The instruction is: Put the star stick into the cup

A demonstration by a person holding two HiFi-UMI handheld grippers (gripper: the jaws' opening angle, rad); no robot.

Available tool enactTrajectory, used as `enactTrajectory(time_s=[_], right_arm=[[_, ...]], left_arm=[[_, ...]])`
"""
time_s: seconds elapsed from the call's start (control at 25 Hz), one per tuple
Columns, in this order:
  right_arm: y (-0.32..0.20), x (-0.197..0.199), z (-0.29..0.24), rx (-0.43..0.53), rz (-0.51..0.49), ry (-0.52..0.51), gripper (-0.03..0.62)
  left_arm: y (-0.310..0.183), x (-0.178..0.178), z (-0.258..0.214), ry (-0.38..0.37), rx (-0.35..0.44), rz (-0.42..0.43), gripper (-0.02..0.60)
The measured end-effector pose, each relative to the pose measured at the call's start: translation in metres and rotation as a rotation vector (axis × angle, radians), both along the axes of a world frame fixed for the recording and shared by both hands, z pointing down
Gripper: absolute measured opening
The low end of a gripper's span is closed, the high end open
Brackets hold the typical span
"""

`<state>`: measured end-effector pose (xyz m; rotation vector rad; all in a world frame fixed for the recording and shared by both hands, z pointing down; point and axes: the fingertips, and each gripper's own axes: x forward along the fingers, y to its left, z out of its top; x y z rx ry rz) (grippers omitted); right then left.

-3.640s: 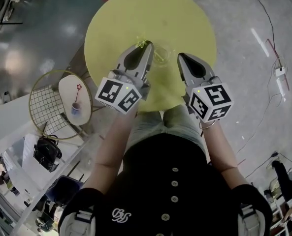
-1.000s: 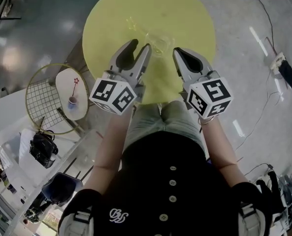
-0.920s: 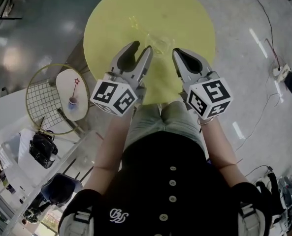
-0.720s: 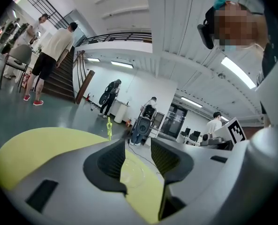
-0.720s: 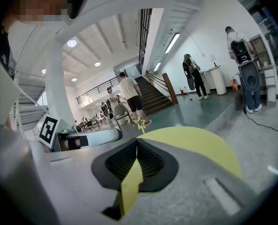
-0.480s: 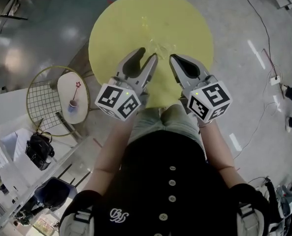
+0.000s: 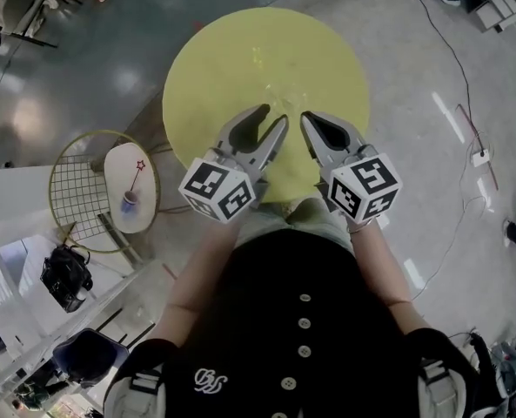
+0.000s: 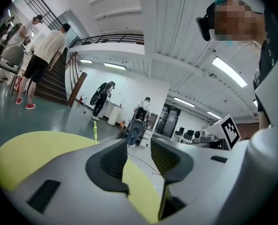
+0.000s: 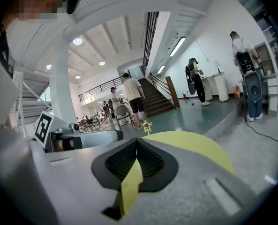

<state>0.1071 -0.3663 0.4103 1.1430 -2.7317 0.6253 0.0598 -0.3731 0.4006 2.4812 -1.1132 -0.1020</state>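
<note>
Left gripper (image 7: 272, 116) — jaws released, standing apart with nothing between them. Right gripper (image 7: 310, 120) — jaws clenched together, empty. Both hover over the near edge of the round yellow counter (image 7: 214, 68). The star stick (image 9: 146, 125) stands upright over the counter beyond the jaws, its lower end hidden behind the gripper body.

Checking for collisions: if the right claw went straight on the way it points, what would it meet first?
Probably the star stick, upright dead ahead over the yellow table; depth is unclear.
</note>
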Motion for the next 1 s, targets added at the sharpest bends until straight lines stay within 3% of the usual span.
enactTrajectory(time_s=[0.68, 1.0], right_arm=[[0.028, -0.010, -0.011, 0.057, -0.032, 0.031, 0.002], [0.032, -0.001, -0.012, 0.060, -0.010, 0.044, 0.002]], left_arm=[[0.023, 0.002, -0.011, -0.008, 0.046, 0.021, 0.158], [0.032, 0.009, -0.008, 0.000, 0.027, 0.052, 0.158]])
